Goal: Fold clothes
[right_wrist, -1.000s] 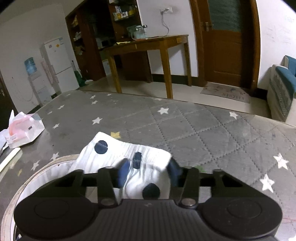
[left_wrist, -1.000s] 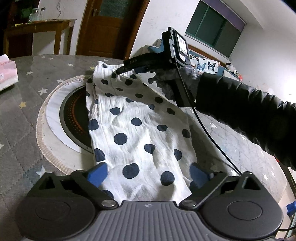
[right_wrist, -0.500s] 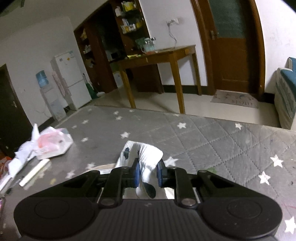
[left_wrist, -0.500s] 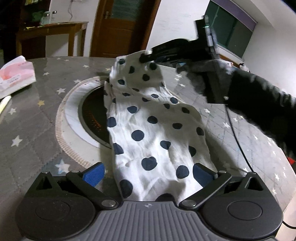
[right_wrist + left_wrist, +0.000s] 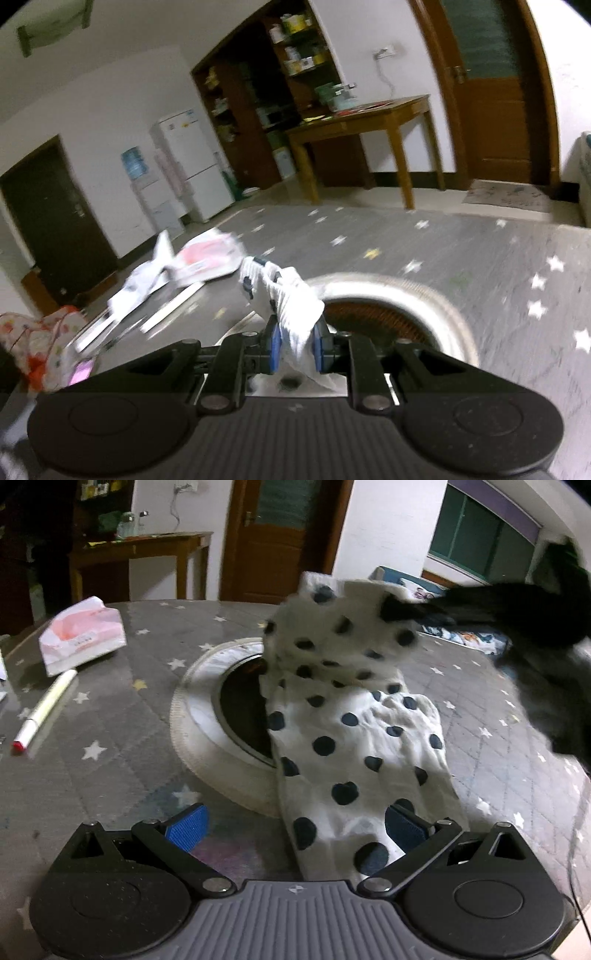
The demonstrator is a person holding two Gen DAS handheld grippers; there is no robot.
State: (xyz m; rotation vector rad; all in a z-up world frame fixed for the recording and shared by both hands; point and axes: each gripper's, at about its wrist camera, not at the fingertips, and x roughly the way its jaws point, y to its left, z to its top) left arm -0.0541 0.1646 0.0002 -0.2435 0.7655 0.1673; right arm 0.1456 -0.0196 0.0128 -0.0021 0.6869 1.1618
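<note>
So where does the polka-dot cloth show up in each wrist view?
Left wrist: the cloth runs from bottom centre, between the open left gripper fingers, up to the right gripper lifting its far end, upper right of centre.
Right wrist: a bunched end of the cloth sits at lower centre, pinched in the right gripper.
Shared landmark: the round burner ring set in the table.
</note>
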